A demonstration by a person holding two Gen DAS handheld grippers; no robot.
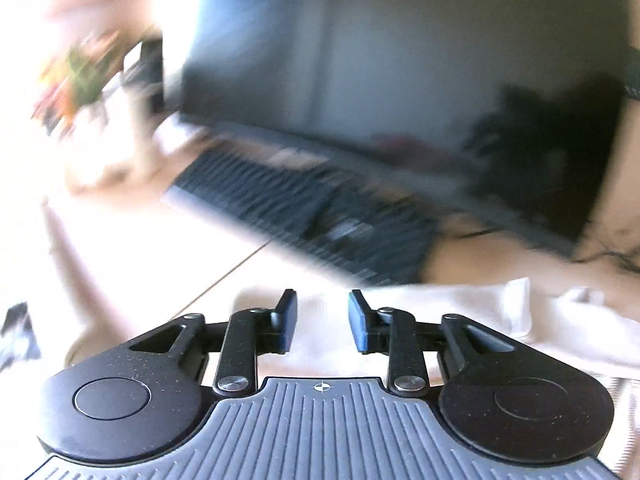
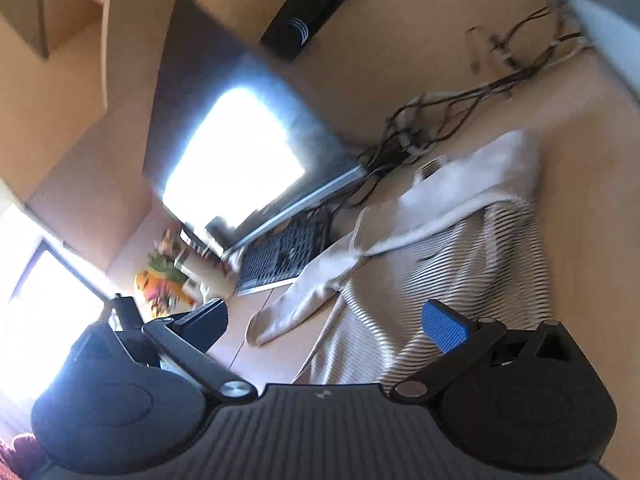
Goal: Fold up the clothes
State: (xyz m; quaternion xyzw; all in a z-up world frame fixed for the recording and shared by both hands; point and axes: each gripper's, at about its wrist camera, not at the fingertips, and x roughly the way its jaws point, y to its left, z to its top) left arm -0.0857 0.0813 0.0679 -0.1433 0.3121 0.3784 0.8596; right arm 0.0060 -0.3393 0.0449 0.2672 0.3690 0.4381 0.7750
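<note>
Both jaws stand apart and hold nothing: the left gripper (image 1: 322,322) shows a modest gap between its dark blue pads, and the right gripper (image 2: 336,326) is spread much wider, with its right pad (image 2: 448,330) bright blue and ribbed.

Only the right wrist view takes in the whole desk (image 2: 592,264), a pale wooden surface, and the full garment (image 2: 452,264) spread on it: a soft cream top with fine dark stripes on its body and plain cream sleeves, one sleeve trailing toward the left. That view is tilted sharply, with the right gripper raised above the near edge of the garment. It also shows a tangle of thin dark cables (image 2: 460,120) at the far side of the desk and a black speaker (image 2: 316,8) beyond.

From the left wrist view only a plain cream strip of the garment (image 1: 480,320) shows, lying right under and beyond the left gripper, which sits low over it. Farther off, blurred, are a large dark monitor (image 1: 380,60), a flat black keyboard (image 1: 304,216) in front of it, and bright flowers (image 1: 80,76) at far left.
</note>
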